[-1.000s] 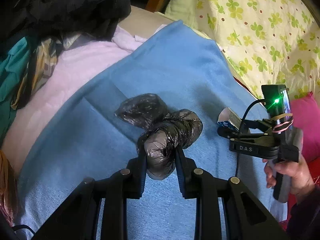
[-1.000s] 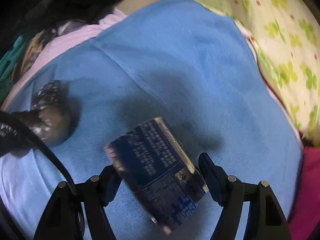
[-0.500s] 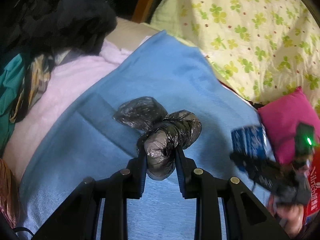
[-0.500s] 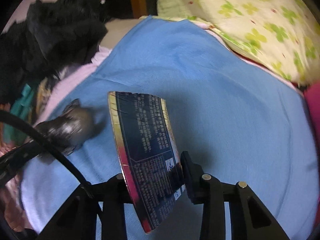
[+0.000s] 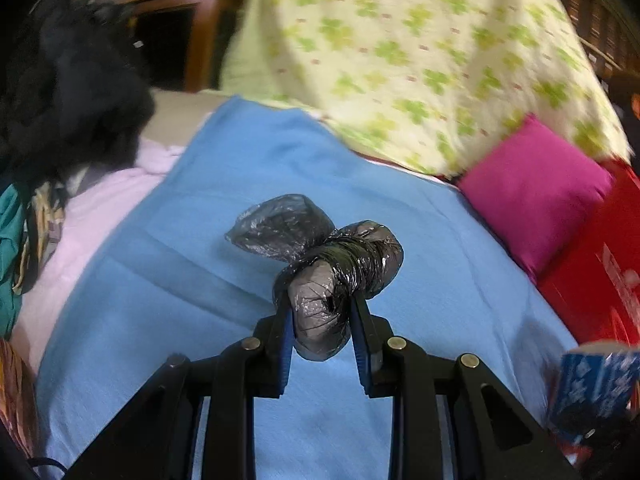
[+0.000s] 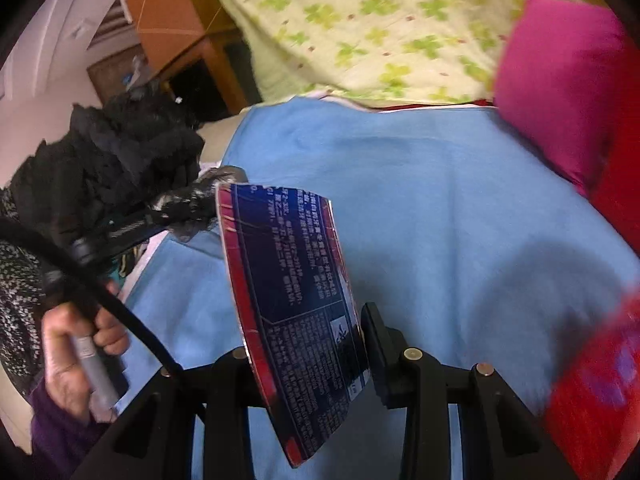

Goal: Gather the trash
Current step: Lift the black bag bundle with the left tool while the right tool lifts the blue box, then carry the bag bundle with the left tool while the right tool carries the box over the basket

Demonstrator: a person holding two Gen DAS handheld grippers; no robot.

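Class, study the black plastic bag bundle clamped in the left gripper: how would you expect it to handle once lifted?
The black plastic bag bundle probably is soft and squashy: it bulges between the left gripper pads. Its free lobe looks floppy. The crinkled, glossy film may be slippery, so a pinch could slide.

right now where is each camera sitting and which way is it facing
Left wrist: sits on the left gripper, looking along its fingers, shut on a black plastic bundle, down over the blue blanket.
Right wrist: sits on the right gripper, shut on a dark blue carton; the left hand shows.
Shared: bundle, carton, blanket, pink cushion, floral quilt.
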